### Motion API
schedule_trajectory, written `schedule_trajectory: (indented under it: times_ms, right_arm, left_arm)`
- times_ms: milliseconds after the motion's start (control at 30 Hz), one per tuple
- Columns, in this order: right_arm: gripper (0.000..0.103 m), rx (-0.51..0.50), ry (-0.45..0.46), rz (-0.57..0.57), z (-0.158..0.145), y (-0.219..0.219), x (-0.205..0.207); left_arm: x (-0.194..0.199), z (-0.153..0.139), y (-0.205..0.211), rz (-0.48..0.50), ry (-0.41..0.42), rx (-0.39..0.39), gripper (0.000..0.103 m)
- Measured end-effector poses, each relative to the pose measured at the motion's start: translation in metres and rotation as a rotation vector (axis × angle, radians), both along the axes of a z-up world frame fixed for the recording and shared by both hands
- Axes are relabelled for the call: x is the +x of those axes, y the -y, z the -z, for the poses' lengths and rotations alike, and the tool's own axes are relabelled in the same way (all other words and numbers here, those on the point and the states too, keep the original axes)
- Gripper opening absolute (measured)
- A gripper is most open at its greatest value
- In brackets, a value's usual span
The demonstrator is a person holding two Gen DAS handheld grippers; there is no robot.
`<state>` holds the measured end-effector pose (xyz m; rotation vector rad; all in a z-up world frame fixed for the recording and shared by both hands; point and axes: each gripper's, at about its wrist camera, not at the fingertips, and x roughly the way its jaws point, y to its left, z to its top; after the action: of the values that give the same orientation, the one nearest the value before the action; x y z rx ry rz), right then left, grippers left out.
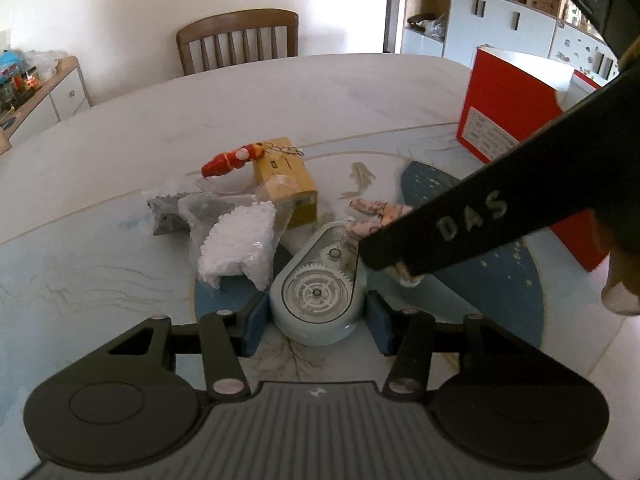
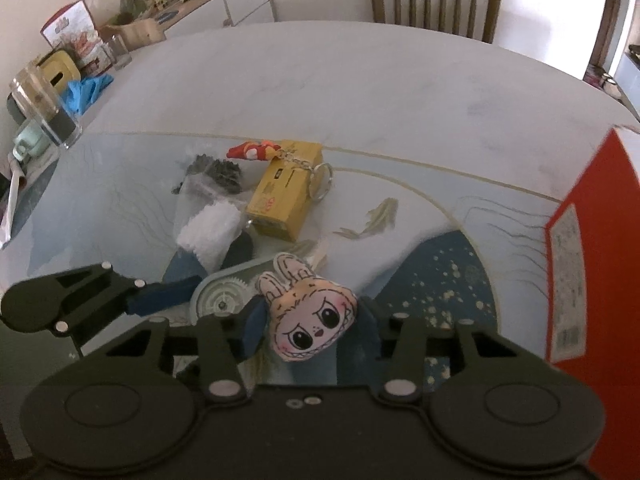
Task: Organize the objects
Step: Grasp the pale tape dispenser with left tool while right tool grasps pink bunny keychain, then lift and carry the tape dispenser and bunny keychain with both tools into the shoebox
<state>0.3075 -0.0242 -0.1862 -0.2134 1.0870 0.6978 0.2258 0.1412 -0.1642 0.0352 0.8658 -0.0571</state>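
Note:
My left gripper (image 1: 316, 324) is shut on a pale blue device with clear gear cover (image 1: 316, 292), which rests on the table; the device also shows in the right wrist view (image 2: 220, 300). My right gripper (image 2: 310, 324) is shut on a pink bunny plush charm (image 2: 308, 316) and holds it just above the device. In the left wrist view the right gripper's black arm (image 1: 460, 228) crosses from the right, with the plush (image 1: 376, 216) partly hidden behind it. A red box (image 1: 516, 132) stands at the right.
A yellow box (image 2: 284, 196) lies mid-table with a red figure keychain (image 2: 254, 151) and key ring on it. Bagged white foam (image 1: 236, 244) and grey foam (image 1: 168, 212) lie left of it. A wooden chair (image 1: 240, 38) stands at the far edge. Jars and clutter (image 2: 44, 100) sit far left.

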Motion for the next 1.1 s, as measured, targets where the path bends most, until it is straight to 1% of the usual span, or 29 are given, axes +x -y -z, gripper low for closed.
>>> schedule_trajectory:
  times_ms: [200, 300, 433, 600, 800, 967, 1100]
  right_arm:
    - [0.047, 0.026, -0.017, 0.033, -0.008, 0.027, -0.014]
    - [0.047, 0.035, -0.028, 0.043, -0.01, 0.041, -0.025]
    - [0.047, 0.047, -0.041, 0.068, -0.015, 0.059, -0.041]
    - [0.047, 0.067, -0.027, 0.083, -0.032, 0.077, -0.059]
    - [0.047, 0.085, -0.008, 0.099, -0.049, 0.094, -0.071]
    - [0.047, 0.095, 0.03, 0.107, -0.064, 0.11, -0.078]
    - [0.047, 0.105, 0.061, 0.128, -0.077, 0.126, -0.079]
  left_arm:
    - [-0.025, -0.001, 0.006, 0.02, -0.012, -0.04, 0.051]
    - [-0.039, 0.0, 0.007, 0.034, -0.011, -0.047, 0.051]
    - [-0.047, -0.003, 0.008, 0.038, -0.01, -0.065, 0.051]
    - [-0.058, -0.012, 0.009, 0.034, 0.021, -0.084, 0.051]
    - [-0.063, -0.024, 0.015, 0.043, 0.031, -0.091, 0.051]
    - [-0.067, -0.035, 0.018, 0.03, 0.053, -0.095, 0.051]
    - [-0.069, -0.052, 0.025, 0.031, 0.095, -0.1, 0.051]
